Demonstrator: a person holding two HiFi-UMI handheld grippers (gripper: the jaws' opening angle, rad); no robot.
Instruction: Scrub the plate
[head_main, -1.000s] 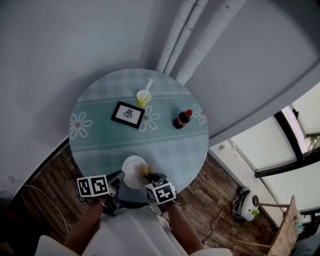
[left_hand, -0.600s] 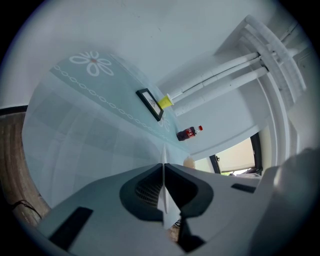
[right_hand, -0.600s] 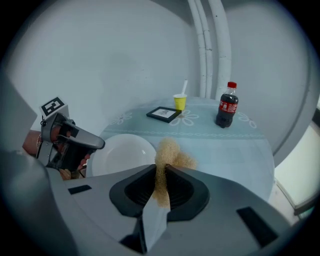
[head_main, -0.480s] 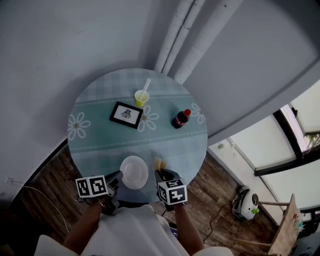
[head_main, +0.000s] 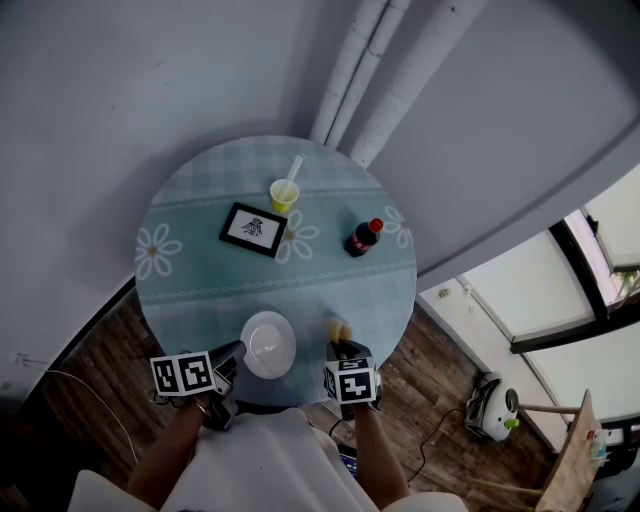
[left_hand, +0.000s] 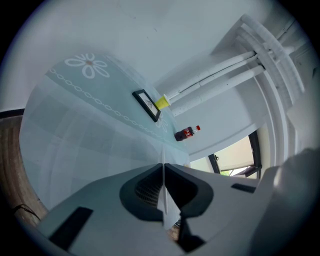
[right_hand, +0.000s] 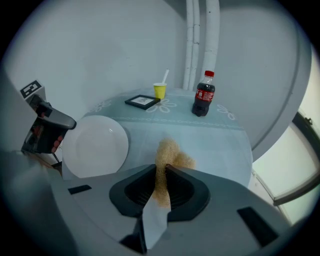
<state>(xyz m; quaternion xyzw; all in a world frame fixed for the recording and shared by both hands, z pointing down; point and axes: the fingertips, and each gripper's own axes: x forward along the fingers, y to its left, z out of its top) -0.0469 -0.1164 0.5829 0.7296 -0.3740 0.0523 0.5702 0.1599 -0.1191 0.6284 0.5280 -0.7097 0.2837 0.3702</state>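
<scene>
Left claw (head_main: 237, 353) tight on plate (head_main: 268, 344) rim; right claw (right_hand: 163, 168) tight on sponge (right_hand: 170, 152), apart

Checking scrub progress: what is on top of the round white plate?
Nothing shows on the round white plate: its face is bare. The left gripper covers its near rim; the tan sponge in the right gripper is off to its side.

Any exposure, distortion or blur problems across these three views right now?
Head view: dim, with dark corners, nothing blurred. Left gripper view: the fisheye bows the pipes, and the window is washed out. Right gripper view: evenly lit and sharp, with the sponge slightly soft up close.
</scene>
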